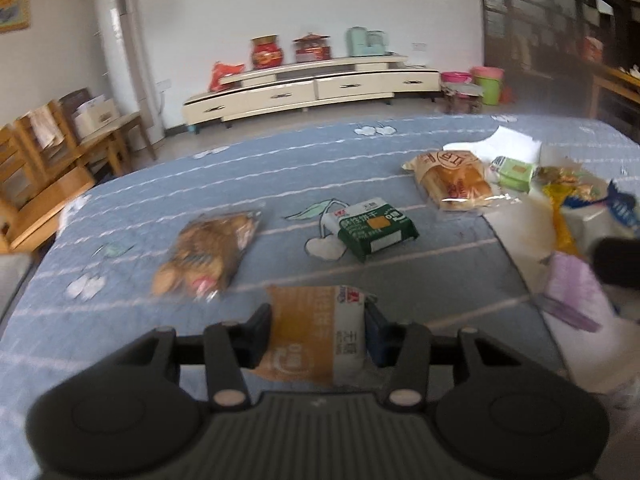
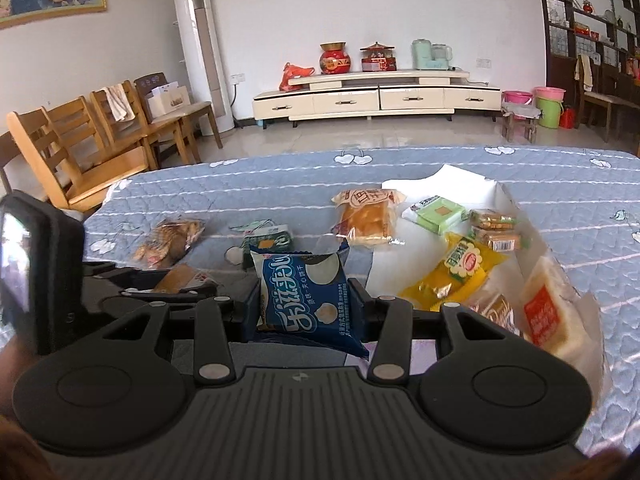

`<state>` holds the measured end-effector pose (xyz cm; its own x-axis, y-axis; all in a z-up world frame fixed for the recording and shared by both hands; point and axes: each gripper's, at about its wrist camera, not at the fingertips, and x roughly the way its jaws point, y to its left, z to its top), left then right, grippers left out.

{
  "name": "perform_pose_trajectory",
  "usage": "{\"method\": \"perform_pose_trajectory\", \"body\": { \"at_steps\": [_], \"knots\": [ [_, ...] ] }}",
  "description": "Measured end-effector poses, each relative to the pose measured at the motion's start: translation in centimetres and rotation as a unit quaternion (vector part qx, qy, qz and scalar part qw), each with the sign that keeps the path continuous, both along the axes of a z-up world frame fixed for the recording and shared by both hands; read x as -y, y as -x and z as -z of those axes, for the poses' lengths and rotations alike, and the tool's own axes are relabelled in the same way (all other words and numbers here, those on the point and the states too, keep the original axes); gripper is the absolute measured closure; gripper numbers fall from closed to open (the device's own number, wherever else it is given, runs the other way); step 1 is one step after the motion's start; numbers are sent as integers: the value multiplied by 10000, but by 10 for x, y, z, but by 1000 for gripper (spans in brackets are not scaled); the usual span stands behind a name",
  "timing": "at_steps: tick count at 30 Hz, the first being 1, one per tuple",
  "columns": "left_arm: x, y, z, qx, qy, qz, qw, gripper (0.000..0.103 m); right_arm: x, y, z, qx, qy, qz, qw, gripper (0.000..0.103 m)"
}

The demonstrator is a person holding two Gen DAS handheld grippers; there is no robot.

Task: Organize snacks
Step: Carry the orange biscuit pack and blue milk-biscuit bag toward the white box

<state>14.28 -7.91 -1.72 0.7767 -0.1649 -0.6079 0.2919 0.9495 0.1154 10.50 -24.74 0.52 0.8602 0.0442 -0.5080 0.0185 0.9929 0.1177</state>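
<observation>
L tongs (image 1: 318,334) are clamping an orange-and-white cracker pack (image 1: 316,336), pads pressing on both its sides; the pack is lying flat on the blue quilted tabletop (image 1: 160,184). R tongs (image 2: 305,304) are gripping a blue snack pack (image 2: 306,292), holding it upright above the tabletop, just L of the white carton (image 2: 508,200).

Just beyond the L tongs, a clear bag of brown cookies (image 1: 208,252) is lying to the L & a dark green cracker pack (image 1: 374,228) is sitting in the middle. Farther back, a bread bag (image 1: 452,178) is resting at the carton's edge.

Inside the carton: a light green pack (image 2: 438,214), small gold-wrapped biscuits (image 2: 494,228), a yellow pack (image 2: 460,272) & a white bread bag w/ red label (image 2: 546,308), leaning vs the R wall.
</observation>
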Motion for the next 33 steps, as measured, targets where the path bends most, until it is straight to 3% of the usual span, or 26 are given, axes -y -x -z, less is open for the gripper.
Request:
{"method": "perform_pose_trajectory", "body": {
  "at_steps": [9,17,33],
  "knots": [
    [-11,84,-50,228,189,-435,9986,56,1,50,-18,145,120,-103,9998,48],
    [-8,140,-80,468,306,-426,9975,56,11,99,-40,416,190,-102,9989,48],
    [20,175,-101,804,408,-208,9957,56,41,152,-59,832,278,226,9959,48]
  ]
}}
